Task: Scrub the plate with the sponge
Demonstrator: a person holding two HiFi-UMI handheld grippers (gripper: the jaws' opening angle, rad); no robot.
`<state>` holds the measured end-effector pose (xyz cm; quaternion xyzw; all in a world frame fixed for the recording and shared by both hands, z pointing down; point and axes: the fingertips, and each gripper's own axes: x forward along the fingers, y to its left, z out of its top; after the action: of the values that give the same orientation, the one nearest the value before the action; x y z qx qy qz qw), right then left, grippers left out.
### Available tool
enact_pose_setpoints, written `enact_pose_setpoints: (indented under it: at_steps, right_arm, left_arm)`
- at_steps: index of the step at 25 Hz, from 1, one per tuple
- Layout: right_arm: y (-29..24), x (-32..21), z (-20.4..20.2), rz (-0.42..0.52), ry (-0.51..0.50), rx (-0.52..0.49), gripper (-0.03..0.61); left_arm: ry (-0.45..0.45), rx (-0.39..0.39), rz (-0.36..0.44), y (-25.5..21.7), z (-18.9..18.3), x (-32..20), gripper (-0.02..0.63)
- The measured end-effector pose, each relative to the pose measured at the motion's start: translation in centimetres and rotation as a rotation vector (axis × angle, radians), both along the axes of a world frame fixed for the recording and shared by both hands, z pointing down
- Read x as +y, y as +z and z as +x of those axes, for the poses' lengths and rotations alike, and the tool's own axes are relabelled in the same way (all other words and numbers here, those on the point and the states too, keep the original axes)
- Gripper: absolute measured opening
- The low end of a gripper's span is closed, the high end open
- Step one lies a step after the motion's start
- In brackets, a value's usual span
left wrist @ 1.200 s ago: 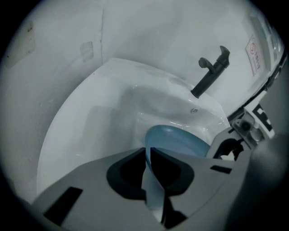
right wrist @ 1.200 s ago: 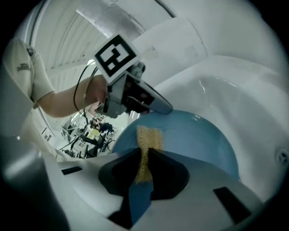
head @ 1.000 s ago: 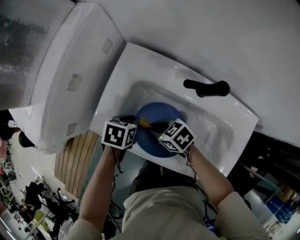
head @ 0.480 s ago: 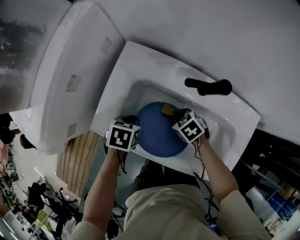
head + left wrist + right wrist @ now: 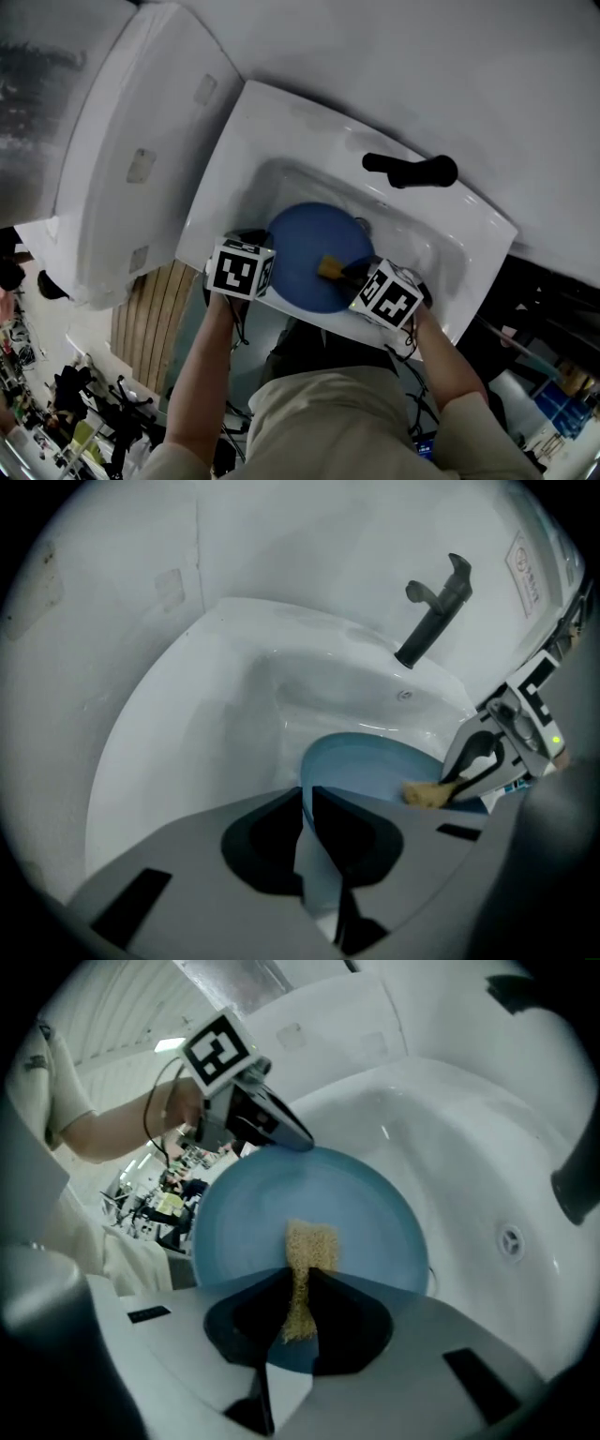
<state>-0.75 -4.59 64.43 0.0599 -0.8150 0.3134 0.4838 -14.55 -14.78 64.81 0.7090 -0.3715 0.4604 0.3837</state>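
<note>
Grips the plate [image 5: 309, 246] by its left rim in the clenched left gripper [image 5: 307, 797], low in the sink [image 5: 281, 127]. Pinches the sponge [image 5: 309, 1239] in the right gripper [image 5: 298, 1277], long axis along the jaws, tip pressed on the plate's near-right part. Leaves most of the face lying away and leftward, toward the left gripper. Keeps clear of the tap [image 5: 412, 172], well behind

No readable text anywhere. The sticker [image 5: 526, 566] on the wall in the left gripper view has reddish print, too small to make out. The left marker cube [image 5: 240, 269] and right marker cube [image 5: 386, 293] carry only black-and-white square patterns, no letters or digits. The grey patches [image 5: 141, 165] on the white fixture [image 5: 103, 141] look blank.
</note>
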Motion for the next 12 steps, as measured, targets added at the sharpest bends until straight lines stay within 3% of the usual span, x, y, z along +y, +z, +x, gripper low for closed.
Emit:
enact_pose_setpoints:
  at_steps: [5,9,12]
  right_arm:
    - [-1.5,0.0,-5.8,0.041,-0.050,-0.128,0.064]
    - [-0.3,-3.4,-8.7,0.061,0.106,-0.173,0.062]
    - [1.6,-6.1,-8.7,0.103,0.175,-0.131,0.061]
  left_arm:
    - [0.005,0.002,0.001,0.0,0.0,0.0,0.041]
    - [-0.005,0.021,0.019,-0.2,0.1,-0.1,0.043]
    - [-0.003,0.019,0.027,-0.1,0.1,-0.1,0.043]
